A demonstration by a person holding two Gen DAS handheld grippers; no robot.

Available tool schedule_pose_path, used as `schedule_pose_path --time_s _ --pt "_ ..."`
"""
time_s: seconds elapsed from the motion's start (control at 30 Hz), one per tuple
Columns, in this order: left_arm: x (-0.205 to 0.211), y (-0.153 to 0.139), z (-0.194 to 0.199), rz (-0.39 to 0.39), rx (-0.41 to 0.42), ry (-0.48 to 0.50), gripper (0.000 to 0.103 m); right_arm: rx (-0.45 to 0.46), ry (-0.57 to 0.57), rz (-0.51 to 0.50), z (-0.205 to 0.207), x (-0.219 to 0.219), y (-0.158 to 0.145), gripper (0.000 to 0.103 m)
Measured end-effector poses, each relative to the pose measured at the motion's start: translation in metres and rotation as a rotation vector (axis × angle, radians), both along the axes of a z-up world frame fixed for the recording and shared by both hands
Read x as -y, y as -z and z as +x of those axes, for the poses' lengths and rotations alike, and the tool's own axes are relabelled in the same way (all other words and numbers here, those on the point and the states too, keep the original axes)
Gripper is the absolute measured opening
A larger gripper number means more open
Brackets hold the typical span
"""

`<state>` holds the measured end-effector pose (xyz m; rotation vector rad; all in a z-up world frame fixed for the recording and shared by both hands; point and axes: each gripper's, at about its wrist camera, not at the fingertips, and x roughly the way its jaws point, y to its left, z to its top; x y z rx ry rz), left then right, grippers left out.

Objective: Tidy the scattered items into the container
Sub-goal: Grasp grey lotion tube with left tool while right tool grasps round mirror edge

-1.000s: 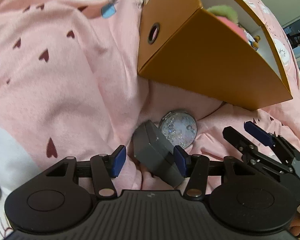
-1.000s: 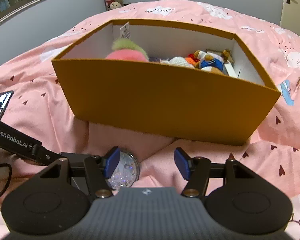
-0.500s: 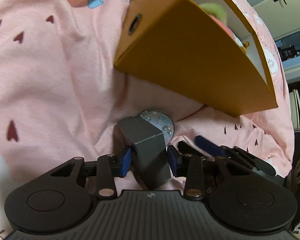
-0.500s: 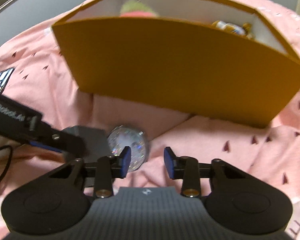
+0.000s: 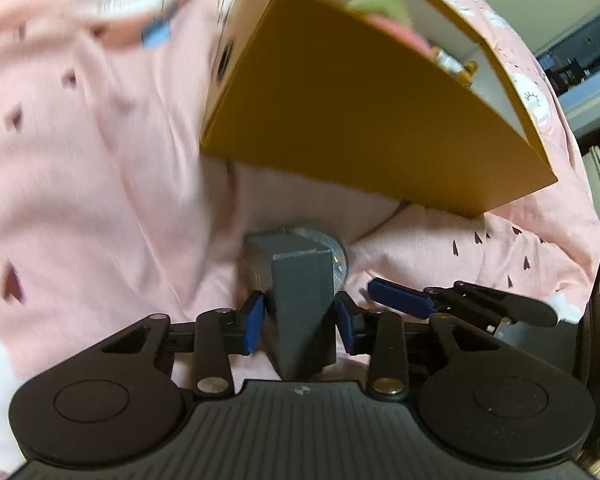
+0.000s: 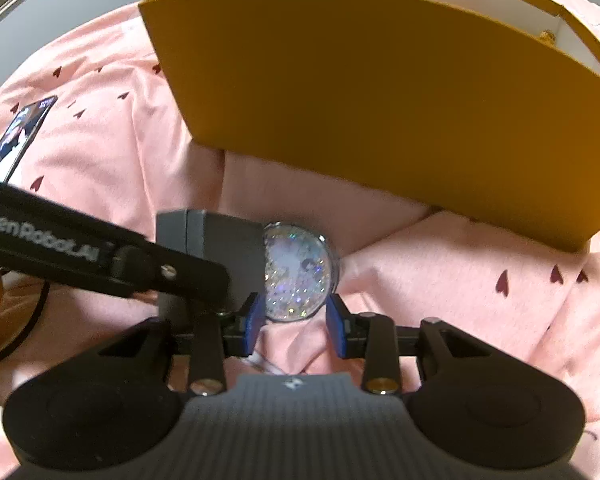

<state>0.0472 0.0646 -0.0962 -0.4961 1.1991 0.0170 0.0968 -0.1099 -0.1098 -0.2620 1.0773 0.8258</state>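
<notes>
A dark grey box stands on end on the pink bedding between the blue pads of my left gripper. Its jaws are closing and the pads press the box's sides. Right behind it lies a round glittery compact, only its rim showing in the left wrist view. My right gripper is shut on the compact's lower edge. Its blue fingers reach in from the right in the left wrist view. The orange container stands just beyond both items, with plush toys inside.
A phone with a lit screen lies on the pink bedding at the far left. The left gripper's black arm crosses in front of the grey box. The container's near wall rises close ahead.
Both grippers came down and closed, the left onto the grey box, the right onto the compact. The box turned from lying askew to standing between the left pads.
</notes>
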Motion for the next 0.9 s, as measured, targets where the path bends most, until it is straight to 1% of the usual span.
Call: schedule_pose_path --time_s 0.07,0.13,0.2,0.3,0.43,0.5,0.6,0.67,0.77,0.9 --pt "0.001 -0.007 -0.001 0.064 0.019 0.019 0.041 0.009 -0.004 0.007 0.004 0.001 -0.001 0.039" --pt "0.001 -0.010 -0.001 0.106 0.030 0.028 0.039 0.037 -0.010 -0.002 0.007 -0.001 -0.002 0.039" --pt "0.000 -0.013 -0.001 0.131 0.038 0.032 0.039 0.069 -0.021 -0.015 0.011 -0.004 -0.002 0.039" --pt "-0.003 -0.011 0.000 0.159 0.035 0.035 0.038 0.044 -0.033 -0.006 0.020 -0.009 0.004 0.039" --pt "-0.007 -0.004 0.001 0.169 0.023 0.027 0.038 -0.007 -0.023 -0.009 0.030 -0.014 0.018 0.039" --pt "-0.011 0.000 0.001 0.149 0.015 0.027 0.038 -0.043 -0.015 0.001 0.036 -0.015 0.025 0.039" --pt "-0.011 0.005 0.001 0.139 0.003 0.027 0.038 -0.086 -0.012 0.026 0.042 -0.016 0.032 0.044" --pt "-0.011 0.008 0.002 0.134 -0.003 0.028 0.038 -0.105 -0.012 0.040 0.045 -0.017 0.036 0.051" --pt "-0.010 0.010 0.002 0.133 -0.005 0.029 0.038 -0.115 -0.014 0.051 0.047 -0.021 0.040 0.054" --pt "-0.009 0.010 0.001 0.133 -0.004 0.028 0.038 -0.103 -0.032 0.051 0.044 -0.026 0.042 0.057"
